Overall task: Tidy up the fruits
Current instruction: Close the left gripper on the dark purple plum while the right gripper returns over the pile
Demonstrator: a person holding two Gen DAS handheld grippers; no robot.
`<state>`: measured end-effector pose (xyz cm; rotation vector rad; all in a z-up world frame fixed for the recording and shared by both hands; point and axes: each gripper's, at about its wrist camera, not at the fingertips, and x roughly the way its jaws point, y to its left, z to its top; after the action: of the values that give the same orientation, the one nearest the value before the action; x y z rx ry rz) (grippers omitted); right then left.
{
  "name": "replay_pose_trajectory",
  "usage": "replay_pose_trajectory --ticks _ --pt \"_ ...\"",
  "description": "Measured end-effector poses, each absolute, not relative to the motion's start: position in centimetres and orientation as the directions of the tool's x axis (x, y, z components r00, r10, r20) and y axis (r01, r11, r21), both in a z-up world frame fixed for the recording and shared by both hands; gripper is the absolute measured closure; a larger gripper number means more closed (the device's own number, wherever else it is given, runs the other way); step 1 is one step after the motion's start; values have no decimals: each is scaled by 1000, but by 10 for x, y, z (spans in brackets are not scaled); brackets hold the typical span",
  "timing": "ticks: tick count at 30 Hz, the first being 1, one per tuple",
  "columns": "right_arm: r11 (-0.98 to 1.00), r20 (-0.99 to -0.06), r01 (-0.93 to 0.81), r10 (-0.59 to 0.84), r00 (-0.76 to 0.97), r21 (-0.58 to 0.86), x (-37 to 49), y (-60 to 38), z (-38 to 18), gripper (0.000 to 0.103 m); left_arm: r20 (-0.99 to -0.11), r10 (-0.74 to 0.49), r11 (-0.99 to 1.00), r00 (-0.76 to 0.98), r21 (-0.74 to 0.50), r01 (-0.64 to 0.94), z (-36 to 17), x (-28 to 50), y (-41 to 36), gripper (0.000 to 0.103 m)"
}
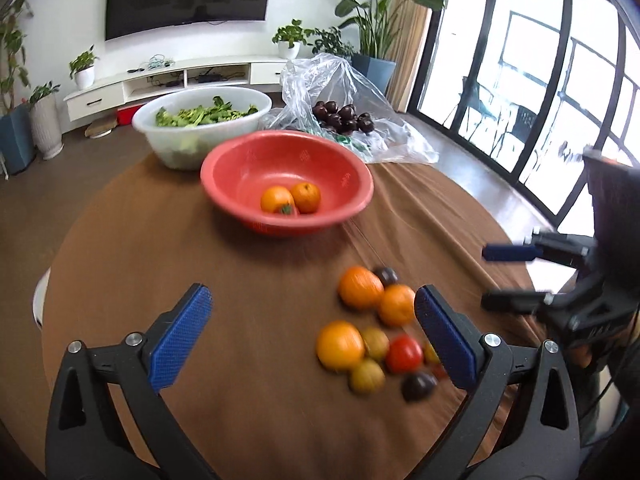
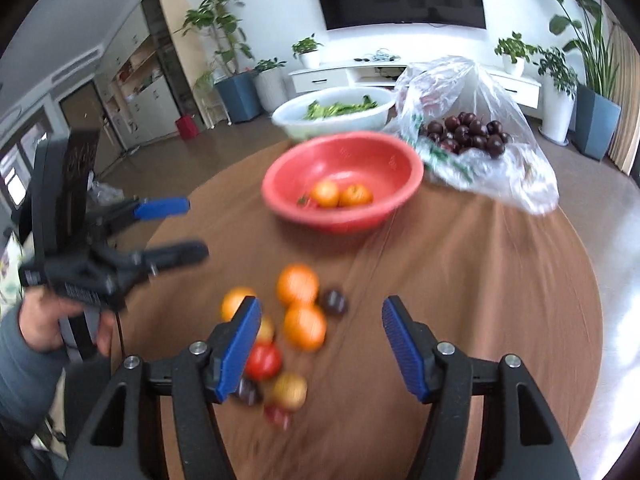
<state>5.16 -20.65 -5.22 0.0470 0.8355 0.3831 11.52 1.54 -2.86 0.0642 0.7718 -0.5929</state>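
A red bowl (image 1: 240, 168) (image 2: 384, 160) on the brown round table holds two oranges (image 1: 306, 197) (image 2: 354, 195) and a small tomato. A loose pile lies nearer: three oranges (image 1: 360, 286) (image 2: 298, 283), a red tomato (image 1: 404, 354) (image 2: 262, 361), yellowish fruits (image 1: 367, 376) (image 2: 290, 391) and dark plums (image 1: 418, 386) (image 2: 334, 301). My left gripper (image 1: 314, 320) (image 2: 178, 228) is open and empty, above the table left of the pile. My right gripper (image 2: 320, 338) (image 1: 500, 276) is open and empty, over the pile's right side.
A white basin of greens (image 1: 200, 120) (image 2: 332, 114) stands behind the red bowl. A clear plastic bag with several dark plums (image 1: 342, 118) (image 2: 470, 134) lies at the table's far right. The table edge (image 1: 44, 292) (image 2: 592, 300) curves round both sides.
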Motion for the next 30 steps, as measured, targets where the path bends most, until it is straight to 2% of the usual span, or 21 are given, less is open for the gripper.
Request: replay_pose_trajectory --ticks 4,8,15,21,23,25,26,28,30 --pt "919 -750 -344 365 551 194 22 -198 -80 37 -659 -487 835 573 -159 526 -39 75 19 0" --pt "927 -779 -330 339 527 180 19 -195 -95 44 -677 -480 830 558 -145 539 -53 46 11 0" --pt "940 -766 -289 318 559 180 16 -198 -92 46 -770 -437 773 464 -58 632 -73 34 -33 0" --pt "949 -758 -229 313 573 218 9 -212 -94 46 -797 -454 739 398 -87 668 -87 43 -51 1" --pt "950 -757 -209 312 575 233 9 -218 -97 46 -800 -456 734 391 -89 674 -86 45 -52 6" --pt "950 -757 -196 312 574 243 9 -222 -99 46 -805 -459 731 374 -103 674 -88 48 -54 22" --pt "950 -756 -191 313 575 247 8 -223 -100 46 -807 -460 732 370 -108 673 -89 50 -55 25" --pt "949 -752 -188 315 579 252 5 -224 -99 46 -813 -456 733 362 -113 671 -91 52 -57 40" --pt "949 -750 -188 317 580 255 4 -224 -99 46 -820 -450 730 354 -109 674 -94 52 -60 50"
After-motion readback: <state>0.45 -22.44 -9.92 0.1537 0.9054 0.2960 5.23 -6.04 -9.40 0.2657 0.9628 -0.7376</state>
